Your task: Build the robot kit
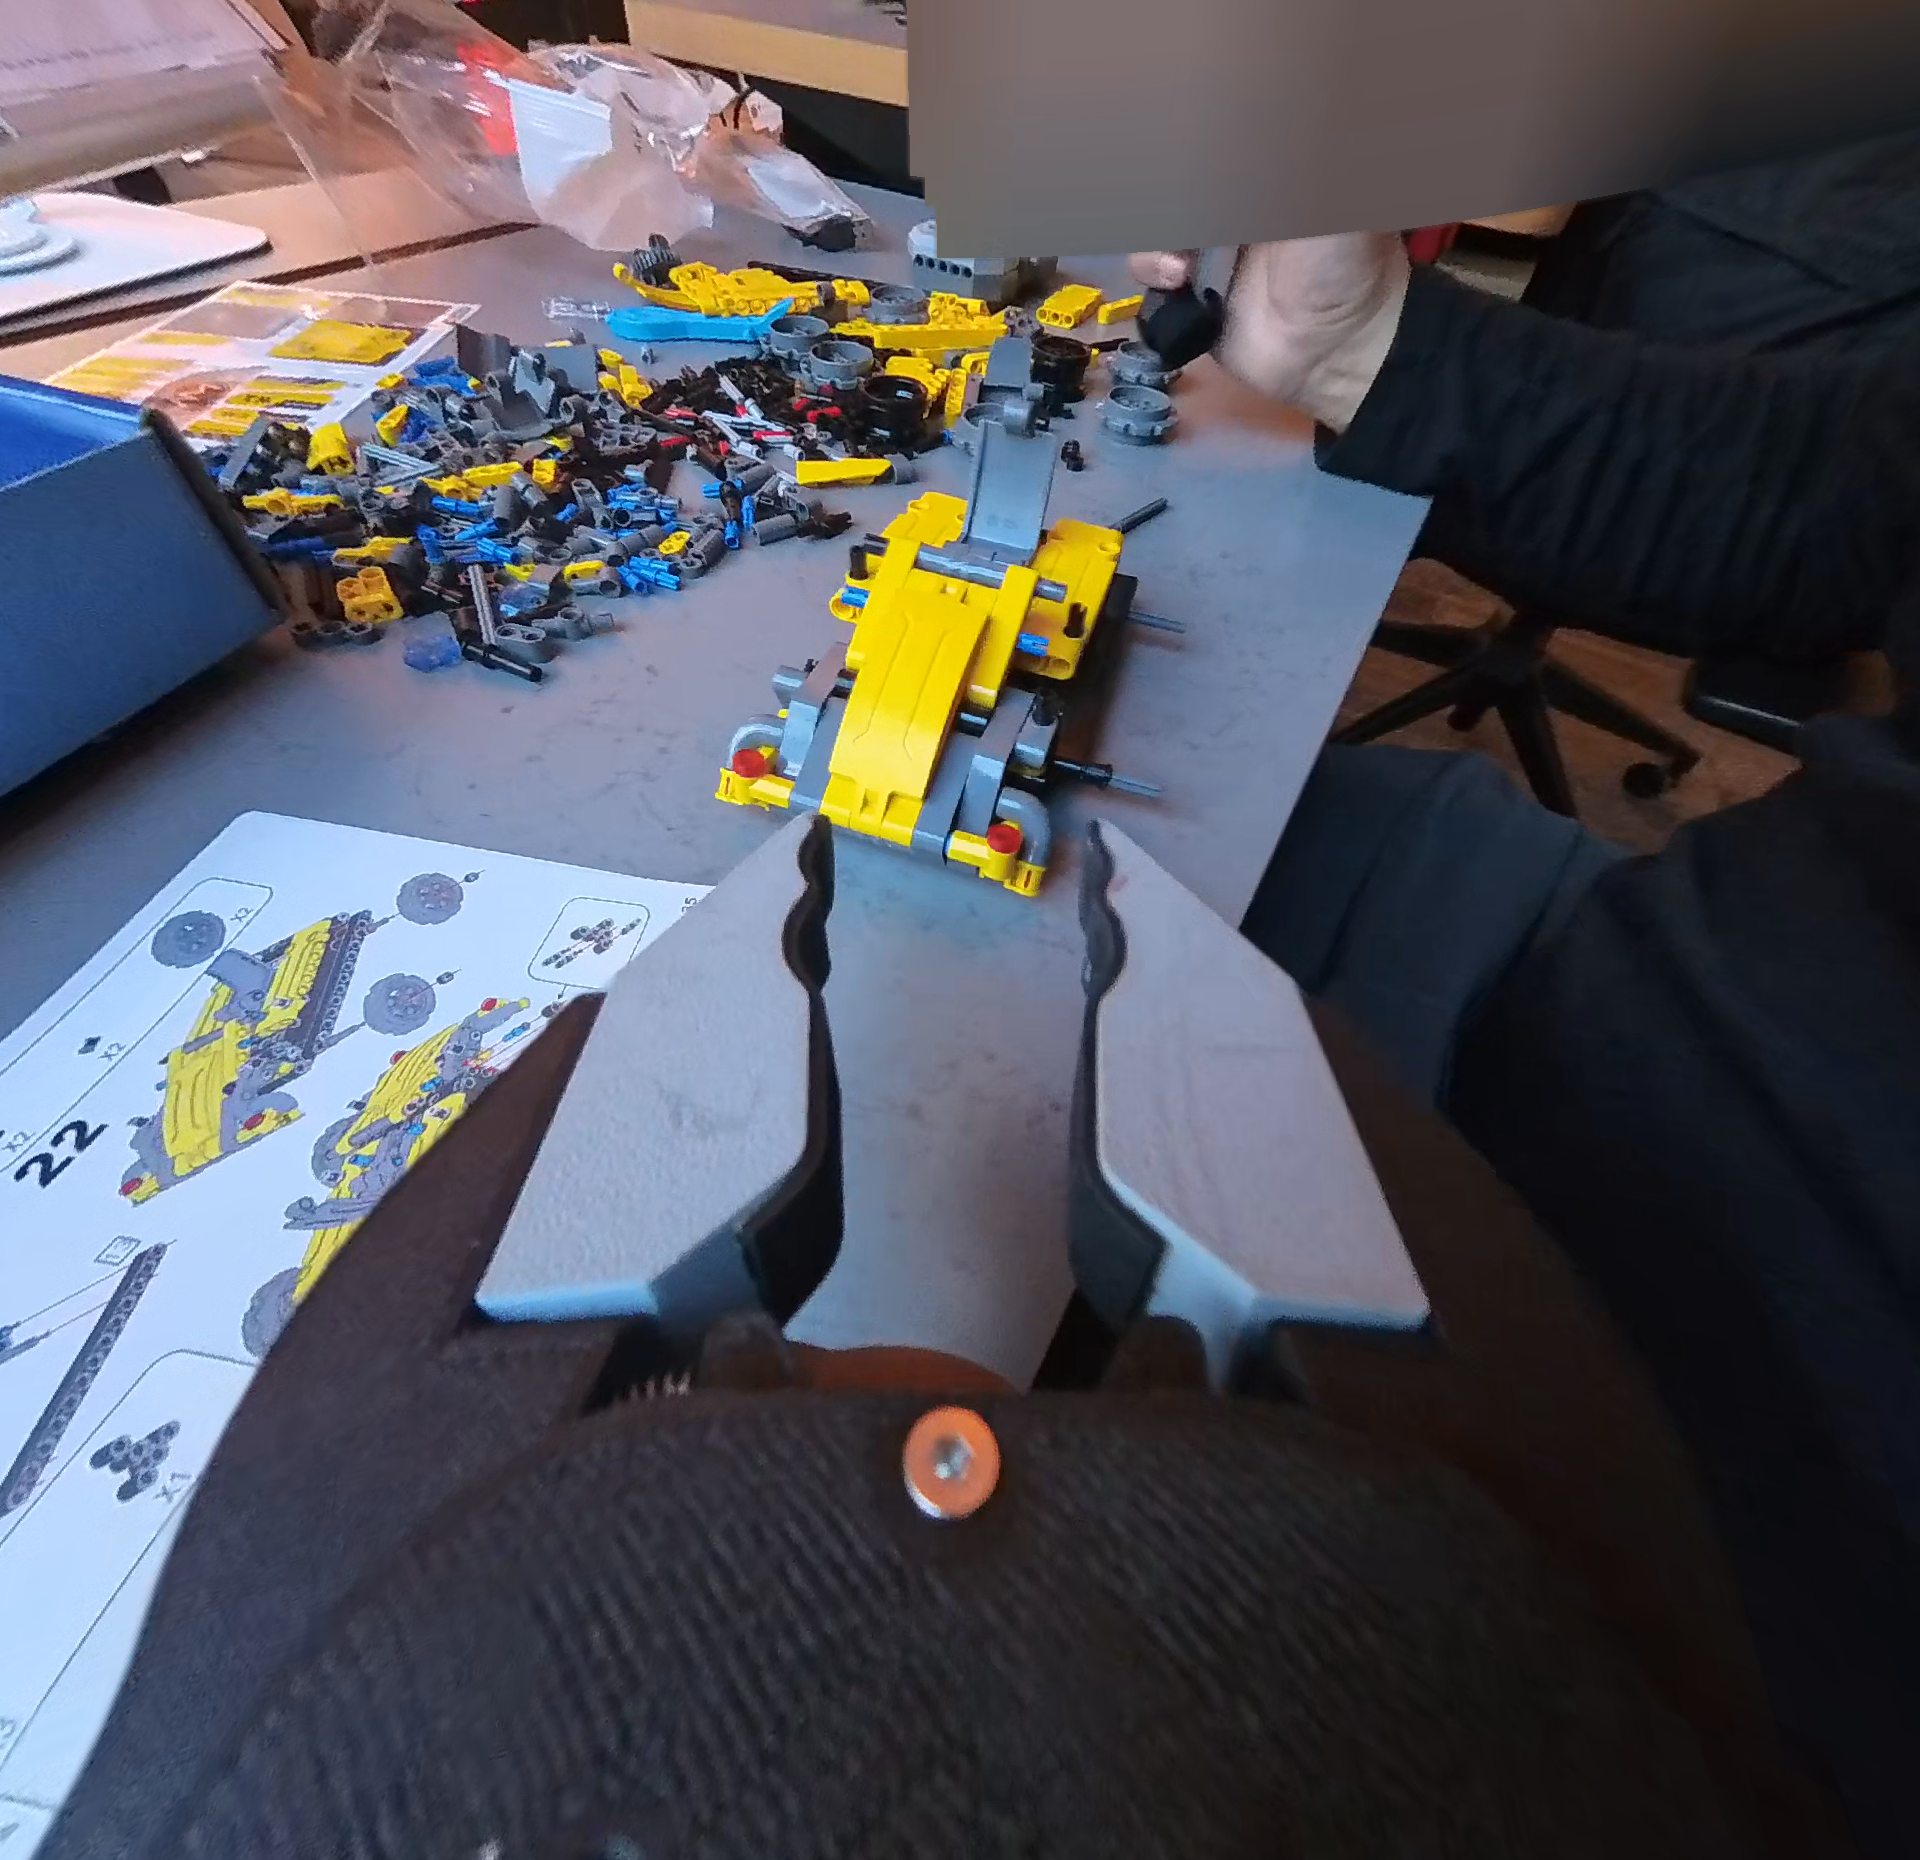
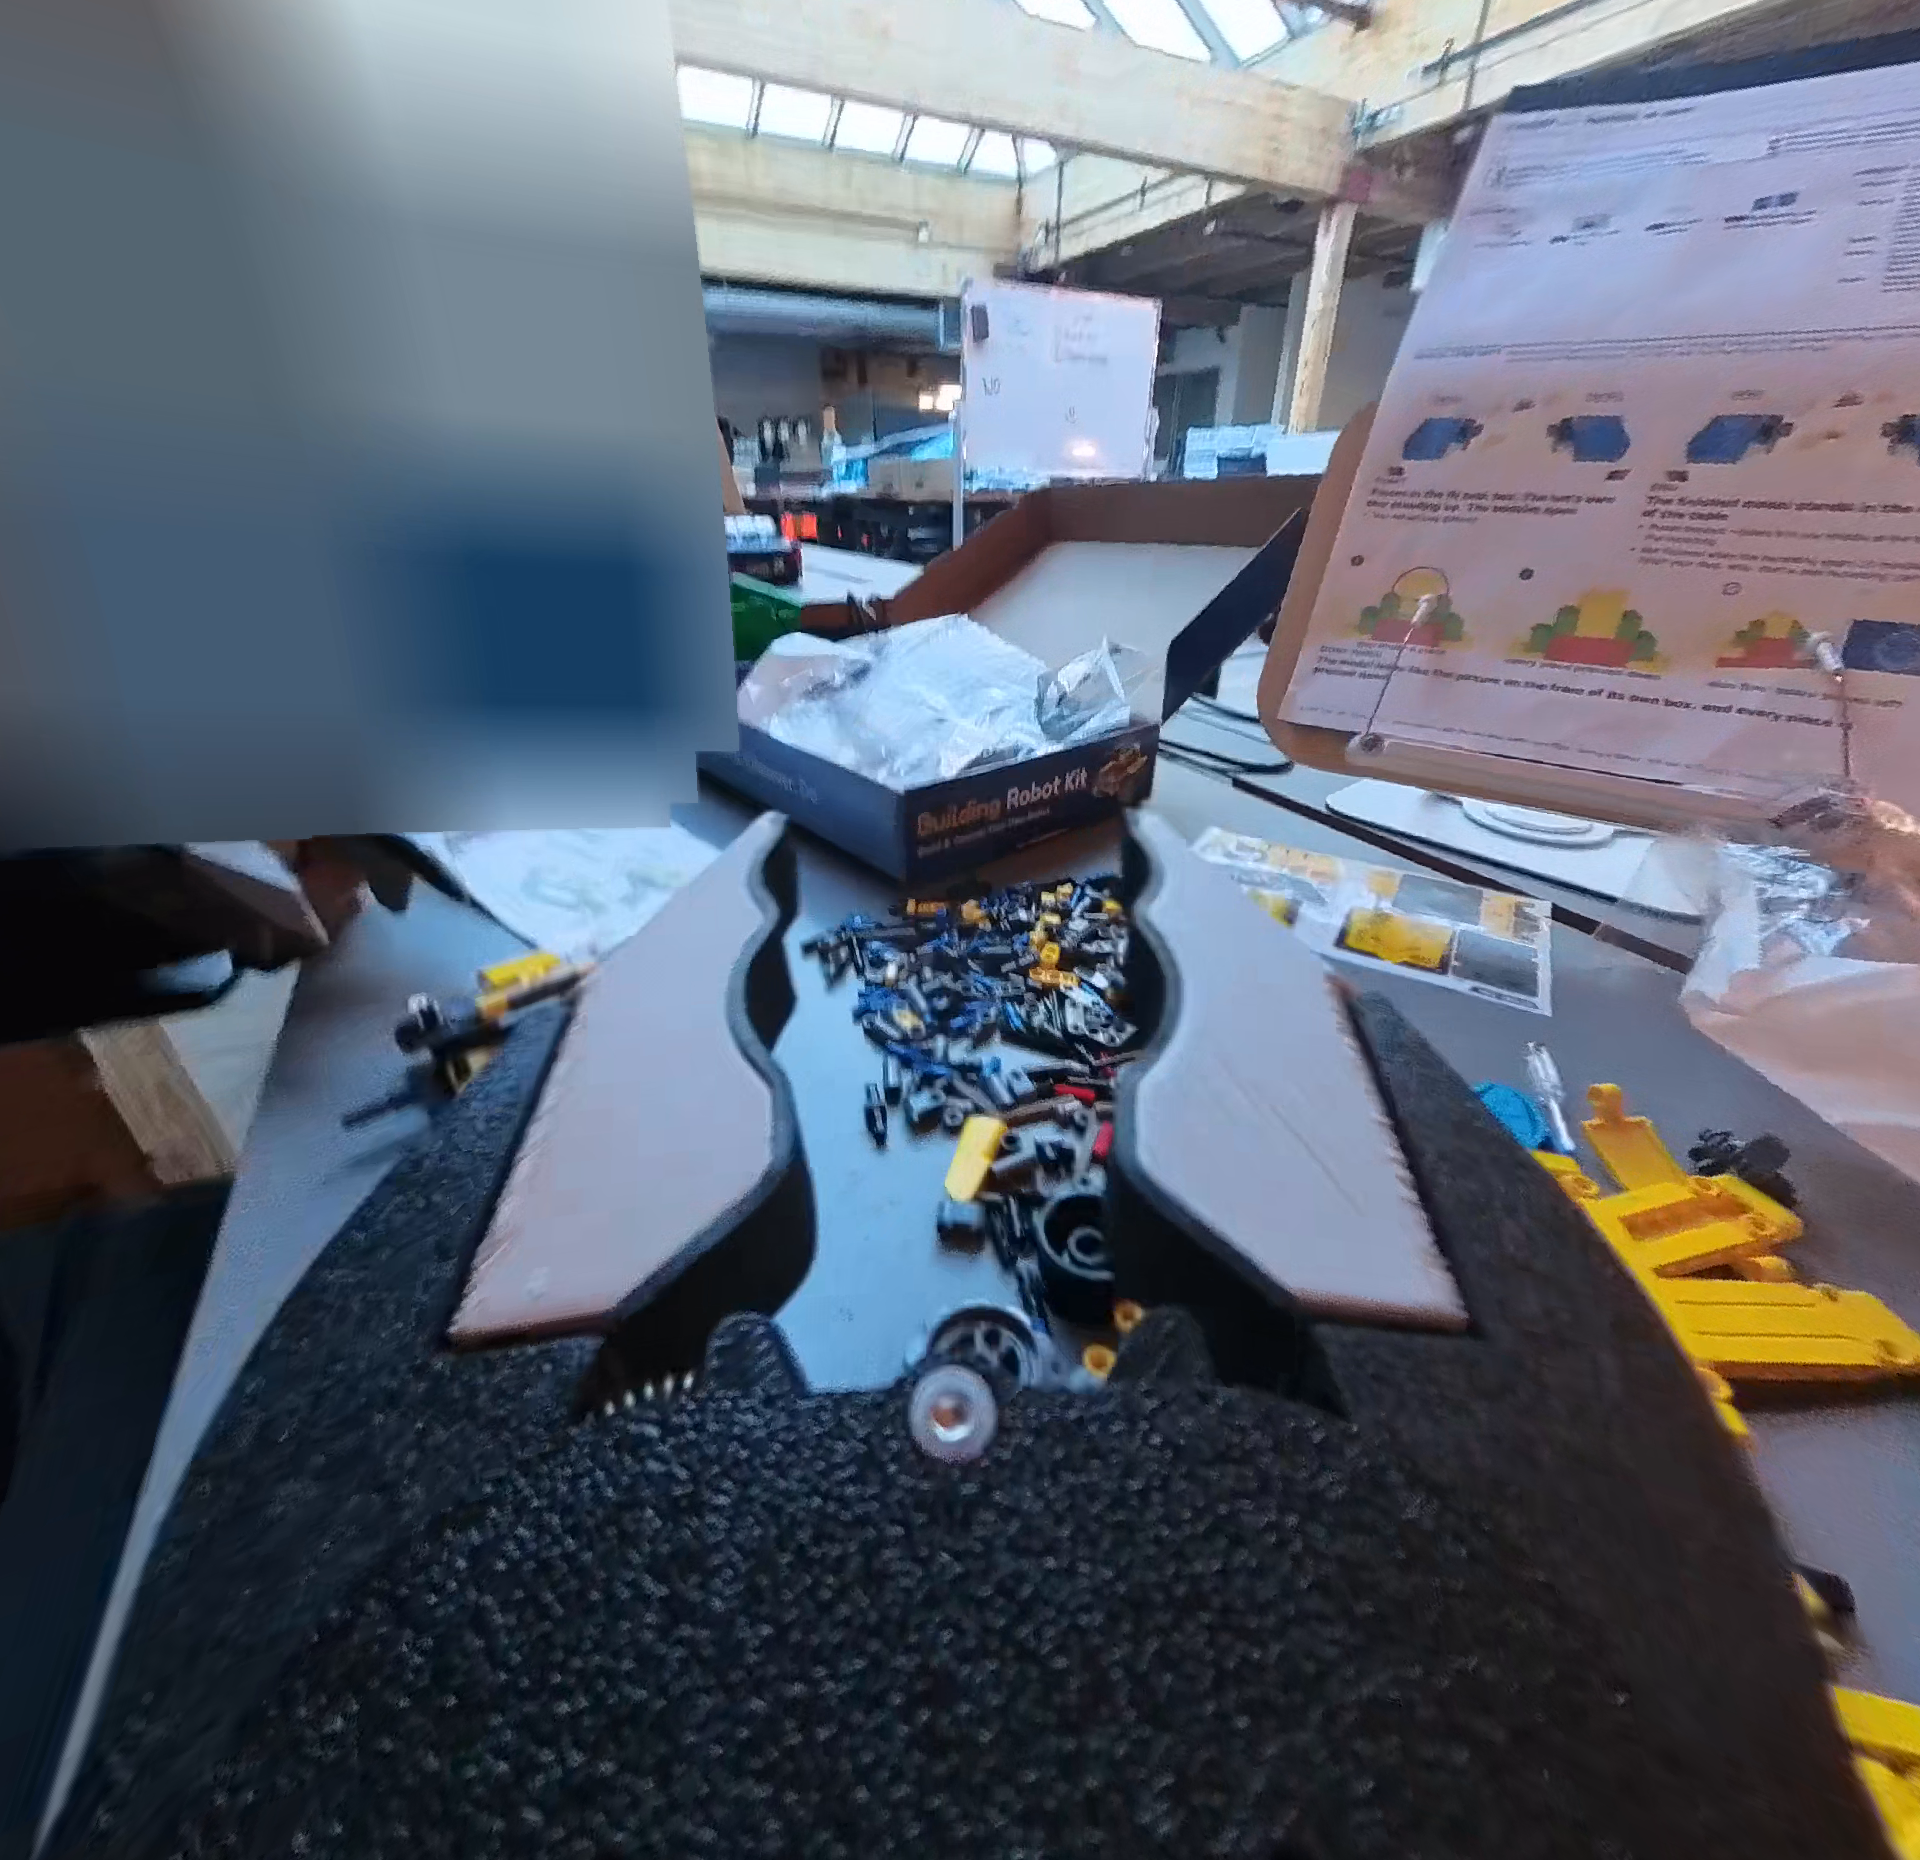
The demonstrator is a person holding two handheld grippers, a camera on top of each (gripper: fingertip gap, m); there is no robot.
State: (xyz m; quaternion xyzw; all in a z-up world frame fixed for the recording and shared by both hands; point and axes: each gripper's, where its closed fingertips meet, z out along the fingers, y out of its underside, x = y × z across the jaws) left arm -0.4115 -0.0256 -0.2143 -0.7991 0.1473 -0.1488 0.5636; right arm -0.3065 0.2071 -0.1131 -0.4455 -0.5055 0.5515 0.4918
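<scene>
My left gripper [image 1: 954, 844] is open and empty, its tips just short of the rear of a partly built yellow and grey brick vehicle [image 1: 925, 688] on the grey table [image 1: 520, 761]. A pile of small loose parts [image 1: 499, 501] lies beyond on the left. My right gripper [image 2: 956, 844] is open and empty, hovering over the same pile of small blue, black and yellow parts [image 2: 987, 989]. A black wheel hub [image 2: 1075, 1239] and a grey wheel rim [image 2: 982, 1343] lie between its fingers, near its base. Yellow panels [image 2: 1704, 1260] lie to its right.
An open instruction booklet [image 1: 208, 1083] lies at the left front. A blue box [image 1: 94, 584] stands at the left; a dark kit box [image 2: 935, 771] with plastic bags sits past the pile. A person's hand [image 1: 1288, 324] holds a black part at the far right. A clipboard with a sheet [image 2: 1621, 460] stands at the right.
</scene>
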